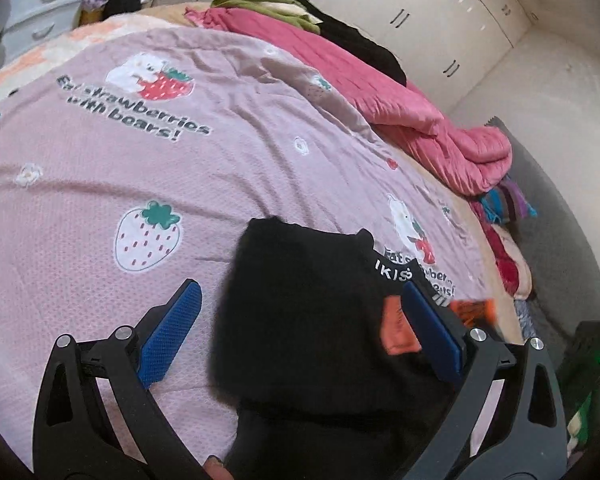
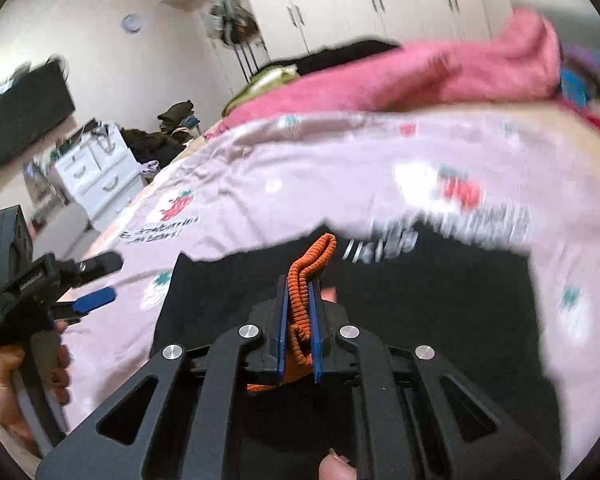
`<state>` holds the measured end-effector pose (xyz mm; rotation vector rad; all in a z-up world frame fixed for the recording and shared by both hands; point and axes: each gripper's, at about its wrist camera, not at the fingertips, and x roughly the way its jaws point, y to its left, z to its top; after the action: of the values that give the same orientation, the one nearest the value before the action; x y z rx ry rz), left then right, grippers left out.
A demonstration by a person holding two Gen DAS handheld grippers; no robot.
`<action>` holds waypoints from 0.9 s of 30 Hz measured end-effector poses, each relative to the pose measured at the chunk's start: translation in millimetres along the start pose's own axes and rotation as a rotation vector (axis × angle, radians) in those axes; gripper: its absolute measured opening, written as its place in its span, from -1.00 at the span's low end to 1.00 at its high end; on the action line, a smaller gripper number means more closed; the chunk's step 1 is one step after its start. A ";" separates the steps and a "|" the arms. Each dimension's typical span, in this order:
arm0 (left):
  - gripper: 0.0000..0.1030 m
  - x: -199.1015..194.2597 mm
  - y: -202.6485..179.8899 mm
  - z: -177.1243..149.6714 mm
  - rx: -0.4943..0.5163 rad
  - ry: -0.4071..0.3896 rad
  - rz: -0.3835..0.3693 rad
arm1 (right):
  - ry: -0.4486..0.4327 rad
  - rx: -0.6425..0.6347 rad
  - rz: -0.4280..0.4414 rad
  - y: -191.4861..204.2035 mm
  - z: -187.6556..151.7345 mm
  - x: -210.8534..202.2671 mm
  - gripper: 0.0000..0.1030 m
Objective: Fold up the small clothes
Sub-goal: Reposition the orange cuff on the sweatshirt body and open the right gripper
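While the left gripper (image 1: 300, 320) hangs with its blue pads spread wide and nothing pinched between them, a black garment (image 1: 312, 320) lies on the pink strawberry-print bedspread (image 1: 100, 160) near the bed's front edge, its white-lettered band towards the right. Further right, the right gripper (image 2: 299, 308) is clamped on the garment's orange ribbed trim (image 2: 314, 258). A rumpled pink quilt (image 1: 420, 120) is heaped along the bed's far edge.
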<state>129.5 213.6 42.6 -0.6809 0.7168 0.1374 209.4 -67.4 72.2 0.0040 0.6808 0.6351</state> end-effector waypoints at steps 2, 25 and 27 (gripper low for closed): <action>0.81 0.2 3.2 0.5 -0.014 0.001 -0.003 | -0.019 -0.033 -0.018 -4.9 9.3 -3.4 -0.85; 0.81 56.0 -42.5 -34.5 0.193 0.128 0.071 | 0.014 -0.001 -0.202 -82.3 -45.5 2.1 -0.85; 0.81 60.3 -45.4 -36.7 0.205 0.131 0.077 | 0.025 0.010 -0.205 -86.0 -47.6 3.5 -0.85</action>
<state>169.9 149.1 7.4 -0.4695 0.8700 0.0889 230.4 -144.7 15.2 -0.0642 0.6987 0.4350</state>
